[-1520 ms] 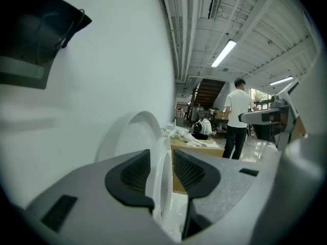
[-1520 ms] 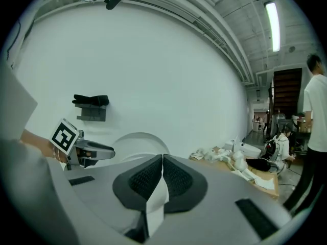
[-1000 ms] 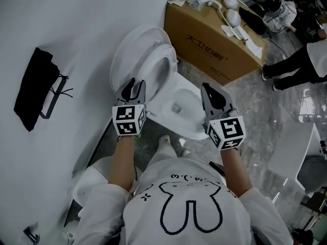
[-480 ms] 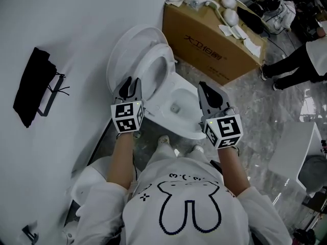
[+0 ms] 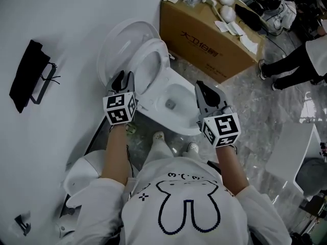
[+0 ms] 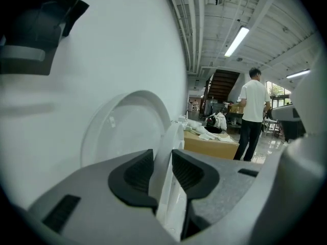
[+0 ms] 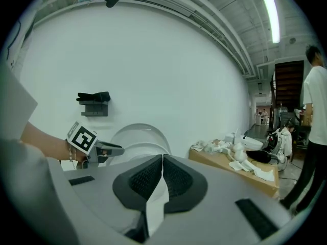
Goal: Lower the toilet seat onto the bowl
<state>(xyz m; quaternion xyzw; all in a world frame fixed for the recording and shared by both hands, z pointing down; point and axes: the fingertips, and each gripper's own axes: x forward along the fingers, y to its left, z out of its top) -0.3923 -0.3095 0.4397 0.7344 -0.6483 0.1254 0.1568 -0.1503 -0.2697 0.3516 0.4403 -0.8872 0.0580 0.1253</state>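
while the toilet seat (image 5: 155,44) stands raised near its lid (image 5: 113,51), the left gripper (image 5: 124,76), jaws just closing, clamps its rim; the right gripper (image 5: 200,87) hangs pinched together, empty, above the bowl (image 5: 190,132). grasp made, i judge; next, swing it gently down.

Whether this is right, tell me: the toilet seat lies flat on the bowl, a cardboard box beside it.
Wrong: the toilet seat stands raised above the bowl, as the head view shows. The cardboard box is beside it.
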